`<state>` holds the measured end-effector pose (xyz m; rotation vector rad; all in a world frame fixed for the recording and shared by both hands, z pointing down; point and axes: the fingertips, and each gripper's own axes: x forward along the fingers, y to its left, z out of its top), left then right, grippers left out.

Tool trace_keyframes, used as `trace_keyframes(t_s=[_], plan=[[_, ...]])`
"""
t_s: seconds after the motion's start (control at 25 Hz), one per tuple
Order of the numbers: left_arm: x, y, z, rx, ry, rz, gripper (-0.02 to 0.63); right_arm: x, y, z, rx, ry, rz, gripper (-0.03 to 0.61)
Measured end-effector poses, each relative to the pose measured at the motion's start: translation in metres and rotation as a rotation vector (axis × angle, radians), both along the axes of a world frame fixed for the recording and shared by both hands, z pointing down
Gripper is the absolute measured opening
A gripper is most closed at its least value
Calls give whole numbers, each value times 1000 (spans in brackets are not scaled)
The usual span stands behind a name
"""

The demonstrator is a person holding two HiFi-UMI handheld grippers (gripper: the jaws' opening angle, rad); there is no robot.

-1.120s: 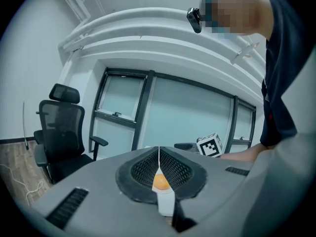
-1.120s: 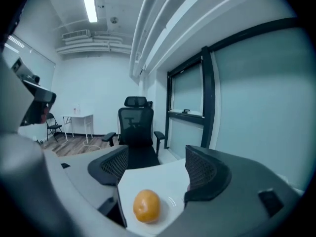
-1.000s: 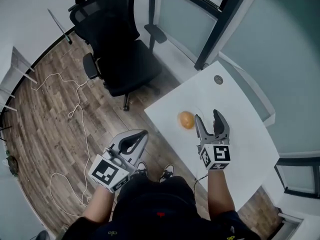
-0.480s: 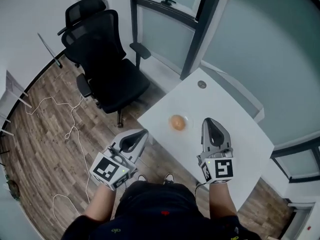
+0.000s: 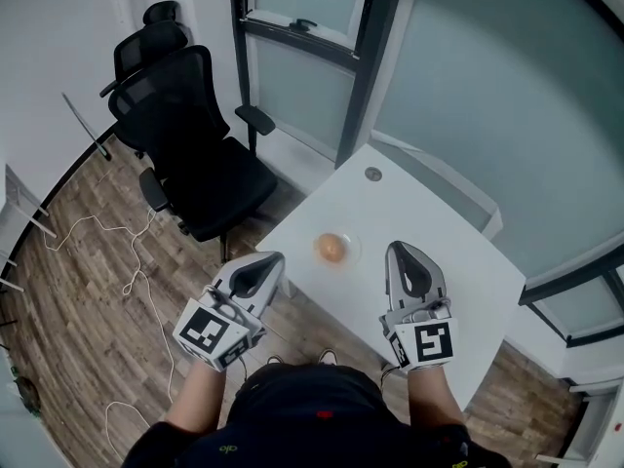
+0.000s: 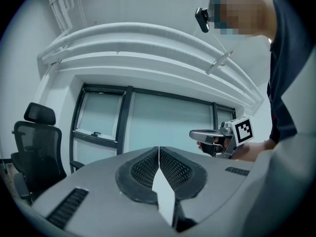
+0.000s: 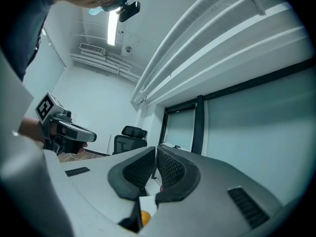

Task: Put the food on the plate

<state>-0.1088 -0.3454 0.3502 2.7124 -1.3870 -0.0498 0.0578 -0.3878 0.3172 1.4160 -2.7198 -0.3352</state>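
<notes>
An orange round food [image 5: 331,248] lies in a small clear plate [image 5: 352,250] near the left edge of the white table [image 5: 429,232]. My right gripper [image 5: 402,250] hovers over the table just right of the plate, shut with nothing in it. The right gripper view shows its jaws [image 7: 156,149] pressed together, and a bit of the orange food [image 7: 144,217] peeks out below them. My left gripper [image 5: 275,259] is off the table's left edge, over the floor, also shut and empty; its jaws [image 6: 159,149] meet in the left gripper view.
A black office chair [image 5: 195,154] stands on the wood floor left of the table. White cables [image 5: 127,261] trail over the floor. A round grommet [image 5: 372,175] sits at the table's far corner. Glass panels with dark frames [image 5: 366,57] rise behind the table.
The right gripper's jaws, open beside the food a second ago, have closed empty. The head view has pulled back, so table and food look smaller and farther away.
</notes>
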Motion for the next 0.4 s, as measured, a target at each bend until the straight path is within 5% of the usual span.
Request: trace_keyframes(t_s=[0.4], plan=[[12, 0, -1, -1, -16, -1, 25, 13, -1, 1, -1, -4, 6, 32]])
